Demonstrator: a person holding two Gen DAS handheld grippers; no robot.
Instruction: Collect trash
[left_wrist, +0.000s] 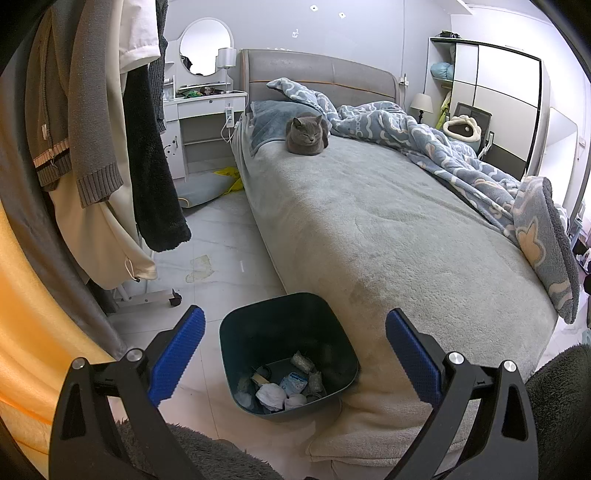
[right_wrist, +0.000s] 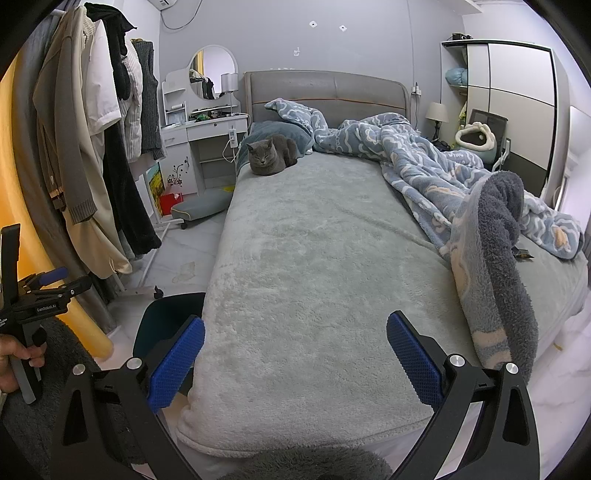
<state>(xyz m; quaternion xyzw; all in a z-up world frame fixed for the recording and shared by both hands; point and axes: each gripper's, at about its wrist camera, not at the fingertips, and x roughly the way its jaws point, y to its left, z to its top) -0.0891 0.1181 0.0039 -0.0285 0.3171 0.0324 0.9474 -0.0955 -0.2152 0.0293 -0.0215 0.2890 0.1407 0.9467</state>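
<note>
We were in a bedroom with pale tile floor (left_wrist: 229, 236) and grey walls. A bed (right_wrist: 314, 258) with a grey fleece cover filled the middle; a grey cat (left_wrist: 307, 134) lay loafed at the far end by the headboard (left_wrist: 321, 74). A blue patterned blanket (right_wrist: 443, 177) was bunched along the right side of the bed. A clothes rack (right_wrist: 92, 147) with hanging coats stood at left, and a white vanity with round mirror (left_wrist: 206, 47) sat far left beside the bed.

The trash bin (left_wrist: 288, 350) was a dark, squarish open tub with rounded corners, standing on the floor touching the near left corner of the bed. Inside, at the bottom, we saw crumpled white tissues (left_wrist: 271, 395), a light blue wrapper (left_wrist: 293, 382) and some small greyish packets (left_wrist: 303, 360); it looked only shallowly filled. In the right wrist view only a slice of the bin (right_wrist: 162, 325) showed, behind the left blue pad.

The left gripper (left_wrist: 295, 354) hung above the bin, fingers spread wide with nothing between the blue pads (left_wrist: 177, 362). The right gripper (right_wrist: 295, 354) was over the near end of the bed, fingers also released and empty. The left gripper (right_wrist: 40, 291) also showed at the left edge of the right view, held by a hand (right_wrist: 16, 360).

A yellowish stain or scrap (left_wrist: 201, 267) lay on the floor near the rack; we could not tell which.
</note>
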